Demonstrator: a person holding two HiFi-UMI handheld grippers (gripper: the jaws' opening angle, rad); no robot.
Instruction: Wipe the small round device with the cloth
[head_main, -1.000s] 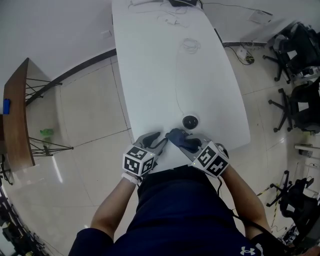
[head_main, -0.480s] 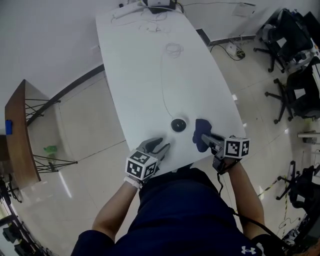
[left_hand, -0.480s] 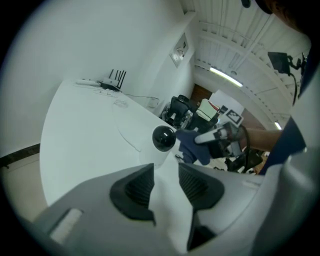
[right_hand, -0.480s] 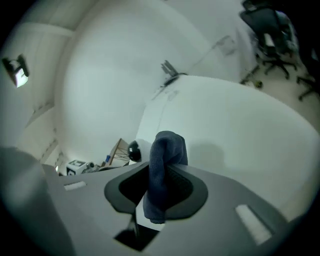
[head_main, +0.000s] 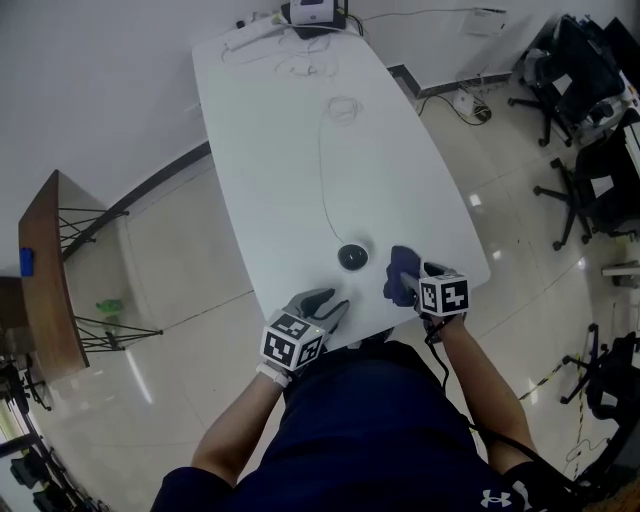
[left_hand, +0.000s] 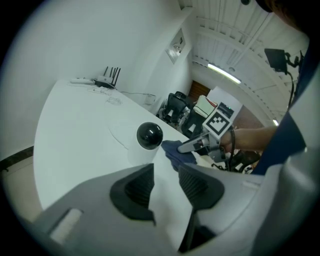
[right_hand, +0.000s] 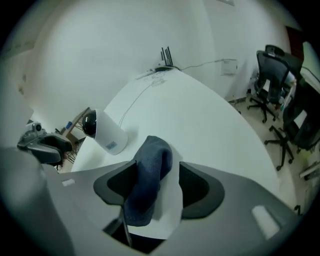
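**Right gripper** (right_hand: 158, 187): jaws spread wide, having just been opening. A dark blue folded cloth (right_hand: 149, 175) lies on the desk between them. It rests against the pad at 9 o'clock and stands clear of the pad at 3 o'clock, so nothing is clamped. In the head view this gripper points toward 11 o'clock at the desk's near edge.

**Left gripper** (left_hand: 166, 186): jaws partly apart, with only bare desk showing between the pads. It holds nothing. In the head view it sits at 8 o'clock from the device, well apart from the right gripper.

**Small round white device with a black dome** (head_main: 352, 257): stands on the desk near its front edge. The cloth is just beside it at 4 o'clock, with a thin strip of desk between them in the head view.

**Thin white cable** (head_main: 322, 180): runs from the device toward 12 o'clock and ends in a small coil.

**White oblong desk** (head_main: 270, 150): carries all of the above. A white box with cords (head_main: 315, 12) sits at its far end.

**Surroundings:** black office chairs (head_main: 590, 90) at 2 o'clock; brown wooden side table (head_main: 45, 270) at 9 o'clock.
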